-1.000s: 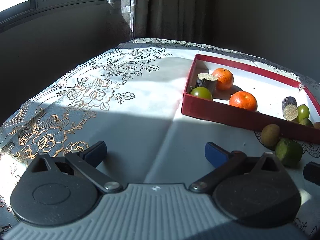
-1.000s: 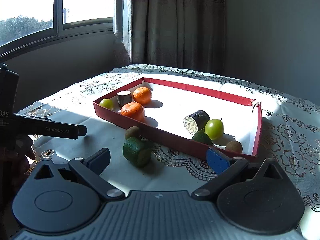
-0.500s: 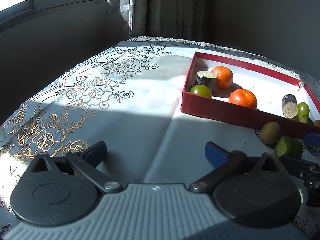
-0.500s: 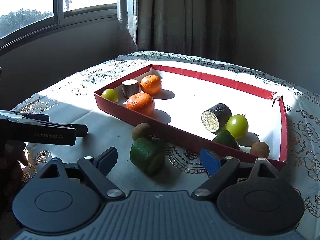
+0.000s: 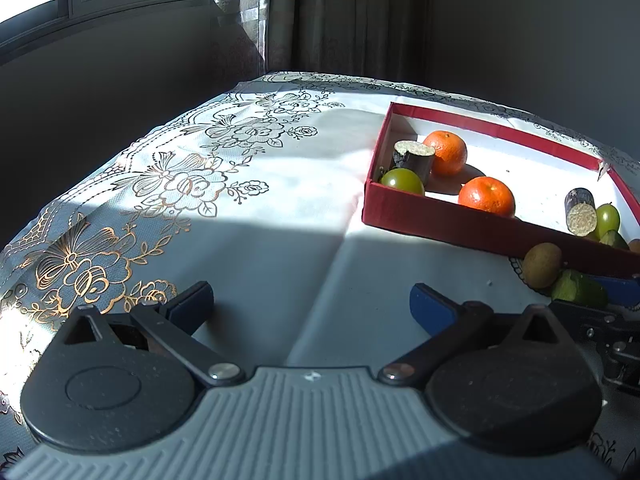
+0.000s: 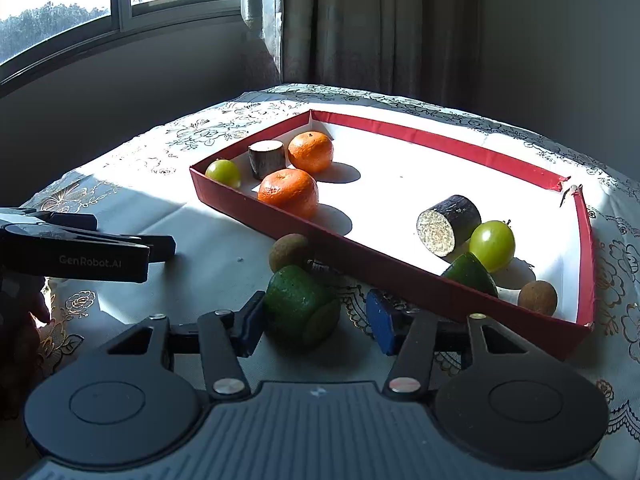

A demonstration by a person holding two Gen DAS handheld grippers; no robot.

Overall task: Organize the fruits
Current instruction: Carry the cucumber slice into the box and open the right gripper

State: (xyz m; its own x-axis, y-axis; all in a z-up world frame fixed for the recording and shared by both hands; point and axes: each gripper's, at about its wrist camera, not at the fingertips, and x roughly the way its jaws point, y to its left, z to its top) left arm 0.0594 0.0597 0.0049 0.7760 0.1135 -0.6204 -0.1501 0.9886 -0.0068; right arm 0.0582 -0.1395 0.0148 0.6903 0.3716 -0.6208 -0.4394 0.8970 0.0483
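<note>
A red tray (image 6: pixel 420 284) with a white floor holds two oranges (image 6: pixel 289 192), two green round fruits (image 6: pixel 492 245), two dark cut cylinders (image 6: pixel 447 224), a green wedge and a small brown fruit. Outside its front wall lie a green cut fruit (image 6: pixel 300 304) and a brown round fruit (image 6: pixel 288 251). My right gripper (image 6: pixel 316 322) is open with the green cut fruit between its fingers; the left pad is next to it, the right pad apart. My left gripper (image 5: pixel 310 306) is open and empty over bare cloth, left of the tray (image 5: pixel 440 222).
A white tablecloth (image 5: pixel 256 208) with gold and black flower print covers the table. A window, curtain and grey wall stand behind. The left gripper's side shows at the left of the right wrist view (image 6: pixel 88 248).
My right gripper has moved forward and down, so the green cut fruit now sits between its fingers, which have narrowed. The left gripper has stayed nearly still.
</note>
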